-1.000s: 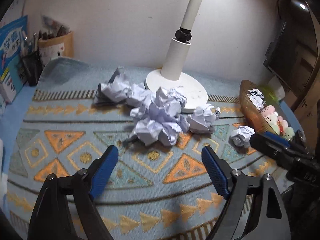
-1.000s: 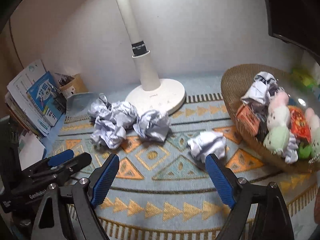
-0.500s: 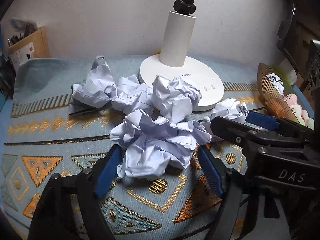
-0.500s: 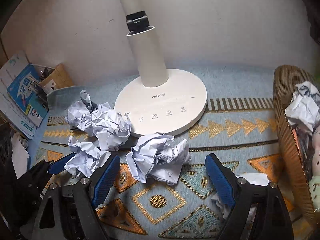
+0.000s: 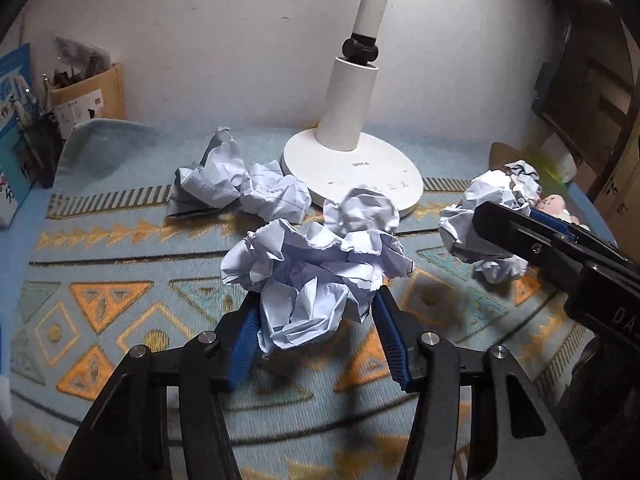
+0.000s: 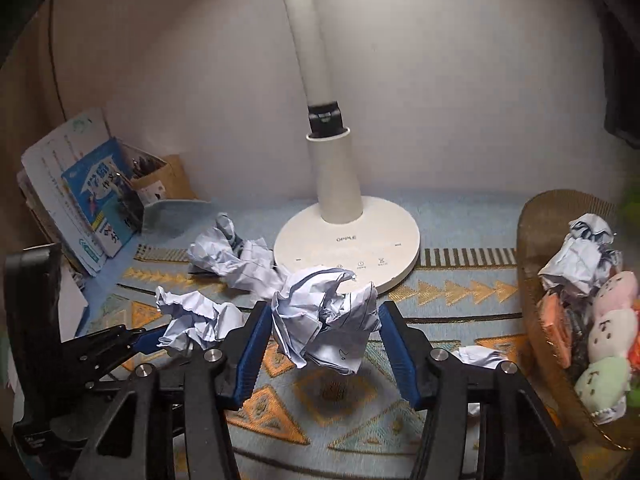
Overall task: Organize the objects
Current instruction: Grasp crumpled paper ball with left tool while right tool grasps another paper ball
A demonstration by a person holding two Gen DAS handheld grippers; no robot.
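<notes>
Your left gripper point(image 5: 316, 330) is closing its blue pads on a big crumpled ball of white lined paper point(image 5: 316, 276), lifted above the blue patterned cloth point(image 5: 120, 264); your right gripper point(image 6: 320, 344) is closing on another crumpled white paper ball point(image 6: 324, 320) in front of the white round-based desk lamp point(image 6: 348, 240). Two more crumpled sheets point(image 5: 240, 188) lie beside the lamp base; the woven brown basket point(image 6: 536, 248) on the right holds paper and plush toys.
</notes>
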